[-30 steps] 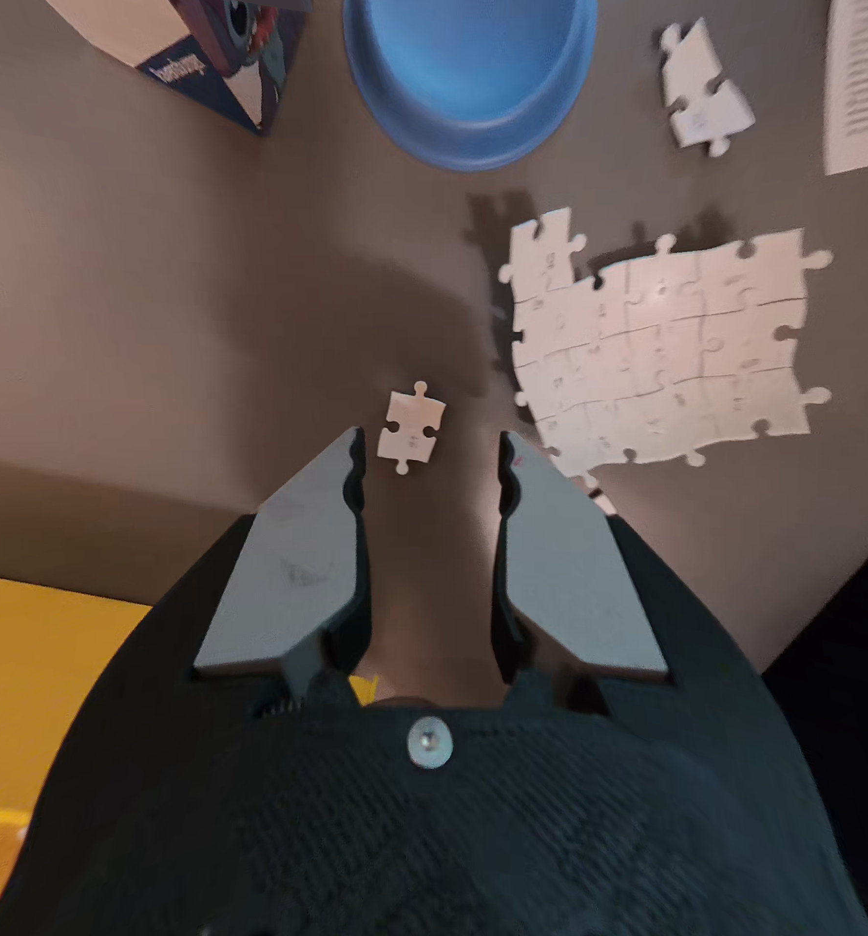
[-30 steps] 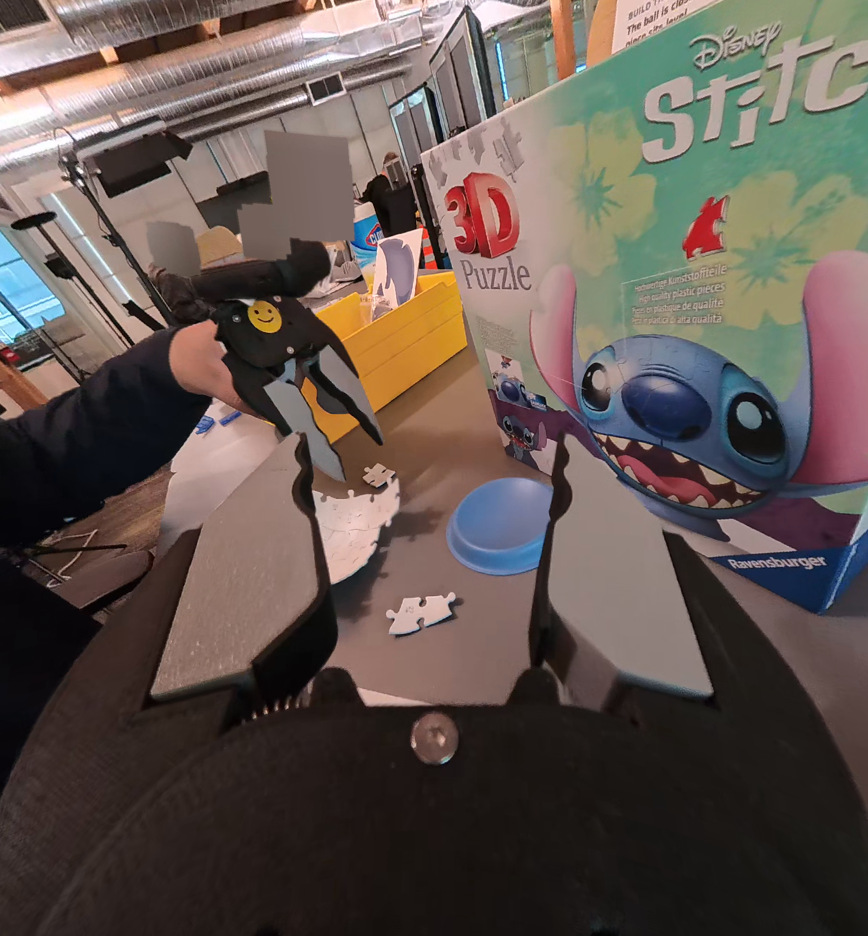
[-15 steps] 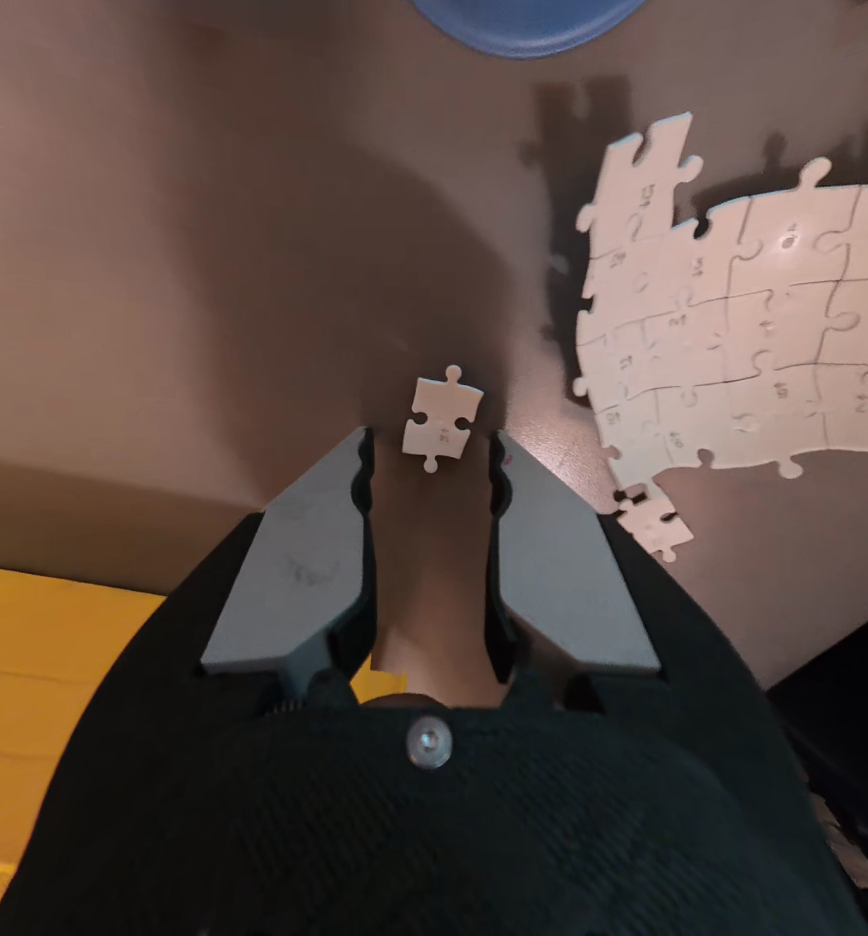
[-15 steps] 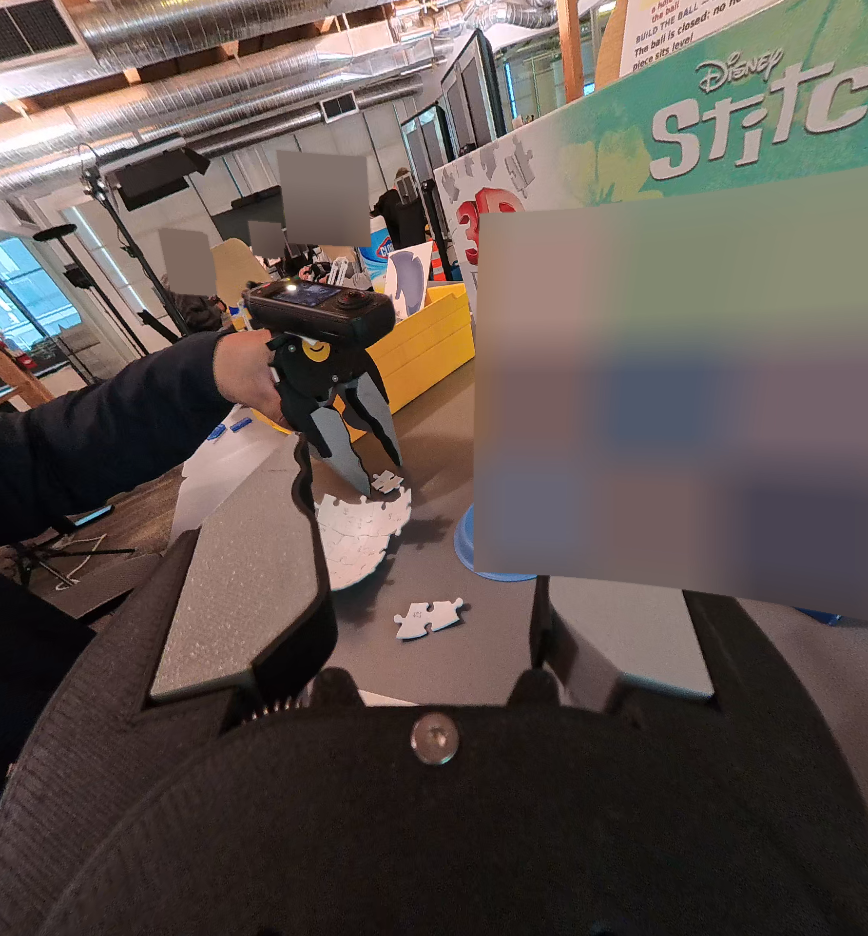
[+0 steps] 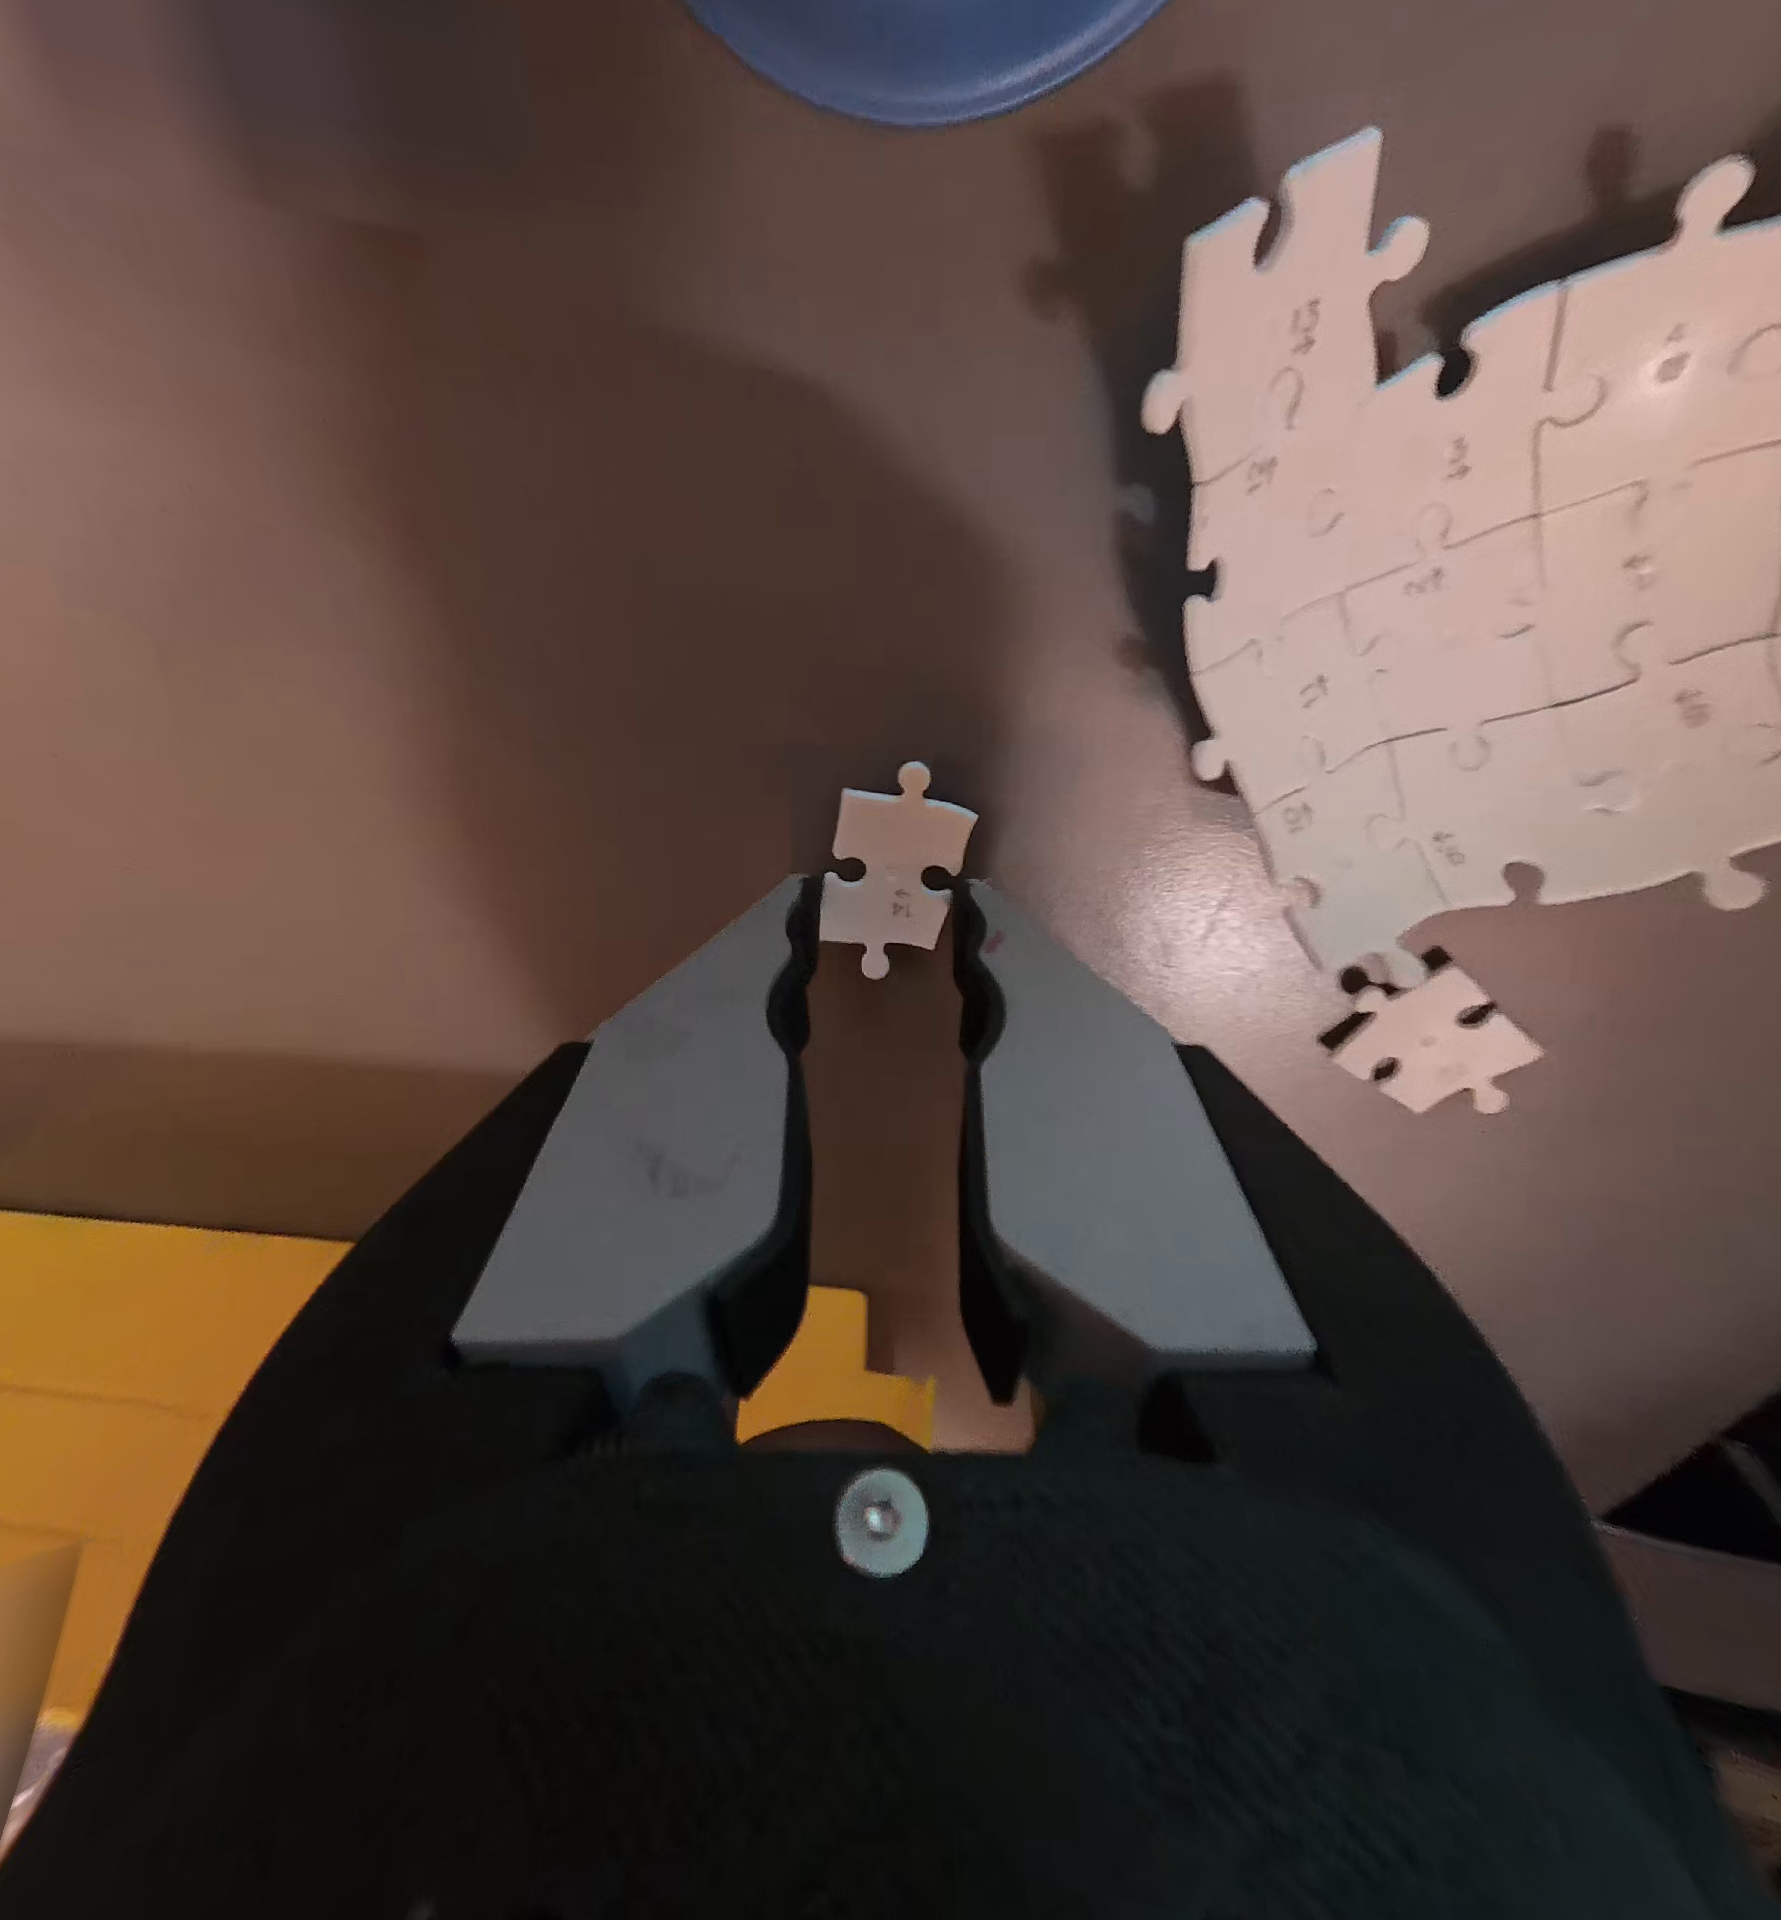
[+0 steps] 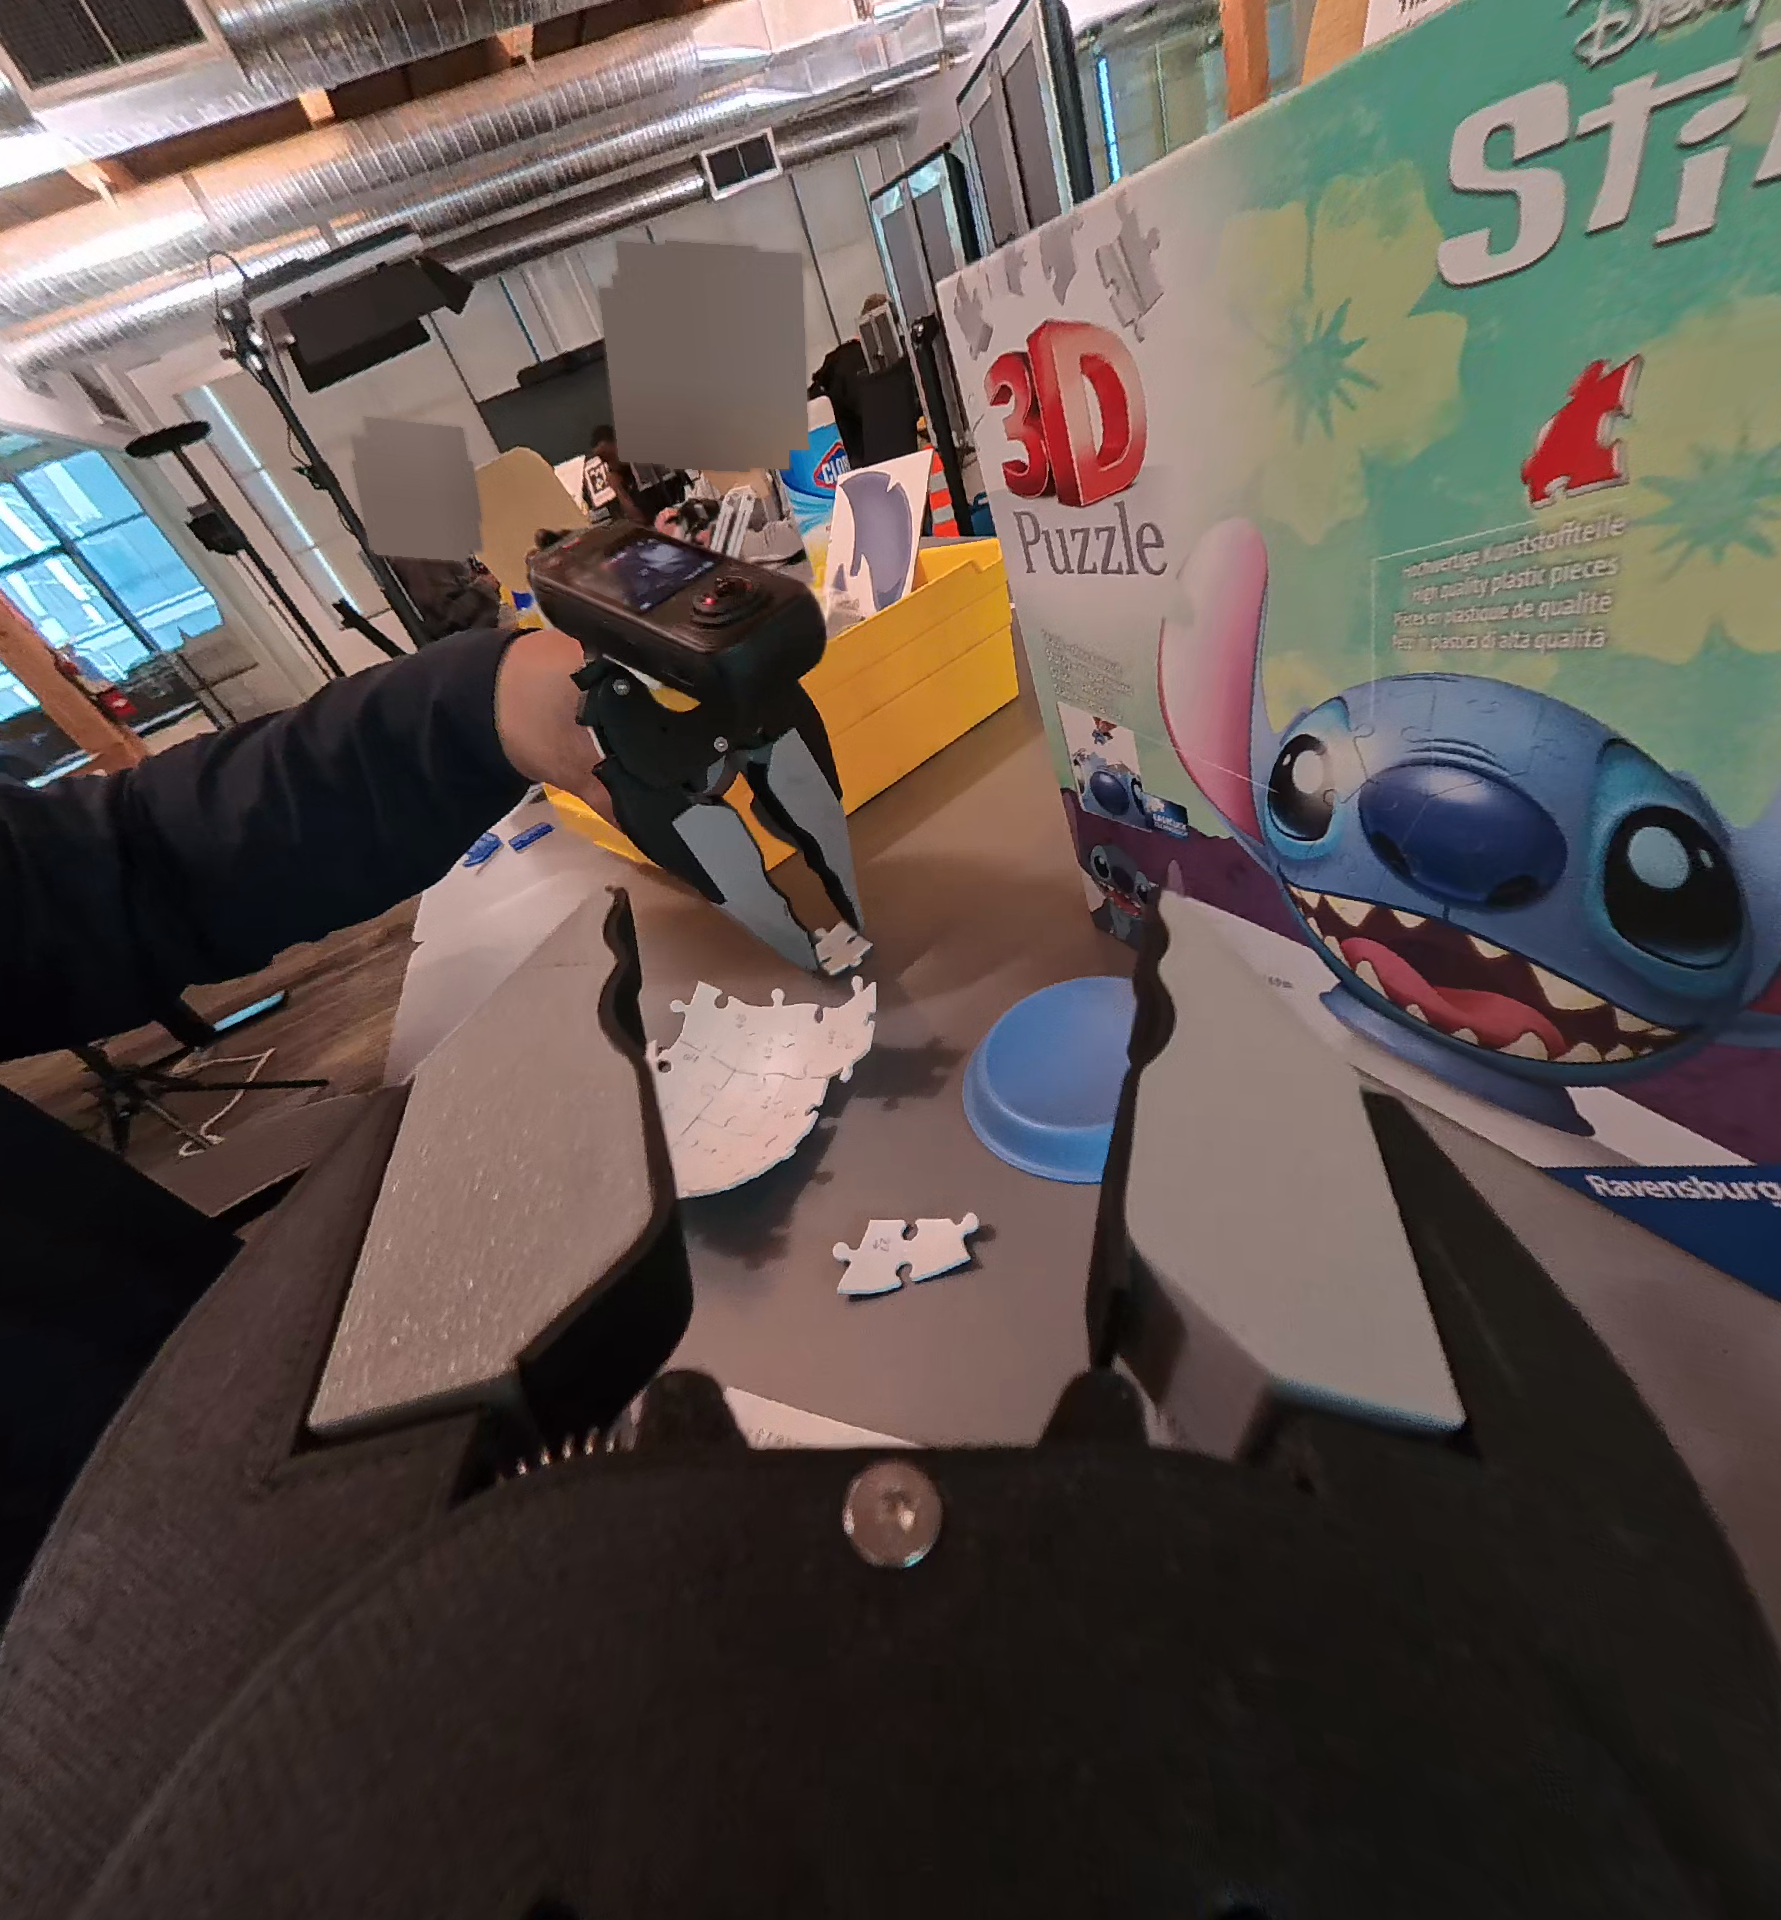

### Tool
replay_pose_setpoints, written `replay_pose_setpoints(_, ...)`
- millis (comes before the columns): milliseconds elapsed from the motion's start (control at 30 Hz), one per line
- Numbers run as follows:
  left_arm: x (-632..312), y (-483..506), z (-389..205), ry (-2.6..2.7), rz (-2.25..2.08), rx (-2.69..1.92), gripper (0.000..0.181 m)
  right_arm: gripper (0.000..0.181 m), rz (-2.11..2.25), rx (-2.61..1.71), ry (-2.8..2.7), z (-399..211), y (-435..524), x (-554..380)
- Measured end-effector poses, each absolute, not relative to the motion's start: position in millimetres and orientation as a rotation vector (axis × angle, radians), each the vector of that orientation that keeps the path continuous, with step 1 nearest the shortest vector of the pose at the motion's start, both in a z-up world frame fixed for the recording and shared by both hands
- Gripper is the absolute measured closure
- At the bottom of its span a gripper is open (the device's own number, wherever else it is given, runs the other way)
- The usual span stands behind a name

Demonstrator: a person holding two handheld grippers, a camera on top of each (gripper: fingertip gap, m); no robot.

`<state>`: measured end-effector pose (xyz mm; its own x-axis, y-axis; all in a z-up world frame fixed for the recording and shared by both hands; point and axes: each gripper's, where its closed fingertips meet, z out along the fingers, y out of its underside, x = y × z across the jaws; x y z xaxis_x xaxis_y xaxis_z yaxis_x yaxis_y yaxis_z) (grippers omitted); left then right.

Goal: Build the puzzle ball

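Observation:
My left gripper [image 5: 888, 899] is shut on a single white puzzle piece [image 5: 901, 852], its tips pinching the piece's two side edges low over the brown table [image 5: 450, 520]. It also shows in the right wrist view [image 6: 826, 951], held by a hand in a dark sleeve, with the piece [image 6: 848, 941] at its tips. The curved assembled puzzle section [image 5: 1540, 644] lies to the right of it, white side up, and shows in the right wrist view [image 6: 761, 1081]. My right gripper [image 6: 888, 914] is open and empty, raised above the table.
A blue round stand [image 6: 1047, 1081] sits beyond the section, in front of the large puzzle box [image 6: 1437, 623]. Two joined pieces [image 6: 907, 1252] lie near my right gripper. A loose piece [image 5: 1437, 1044] lies by the section's edge. A yellow bin [image 6: 917, 665] stands behind the left gripper. The tips of one gripper are about 25 cm away from the tips of the other. My right tips are about 20 cm from the curved assembled puzzle section [image 5: 1540, 644], my left tips only 10 cm.
My left gripper moved down and forward onto the single piece and its fingers narrowed until they closed on the piece's sides. My right gripper stayed open and nearly still.

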<state>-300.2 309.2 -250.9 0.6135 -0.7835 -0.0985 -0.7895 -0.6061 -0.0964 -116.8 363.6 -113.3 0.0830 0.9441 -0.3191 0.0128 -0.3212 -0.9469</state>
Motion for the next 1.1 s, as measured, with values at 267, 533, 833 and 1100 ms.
replay_pose_setpoints(267,-292,330,-209,1.593,0.471,-2.205,0.158,0.096,1.389,-1.589,-1.125,-134,351,-131)
replay_pose_setpoints(533,-234,321,-176,2.008,0.740,-1.464,0.158,0.099,1.402,-1.586,-1.297,-126,321,-171)
replay_pose_setpoints(833,-204,313,-156,1.998,0.835,-1.205,0.158,0.139,1.486,-1.642,-1.440,-145,298,-200)
replay_pose_setpoints(1100,-195,308,-152,2.002,0.889,-1.087,0.158,0.176,1.641,-1.701,-1.446,-159,289,-201)
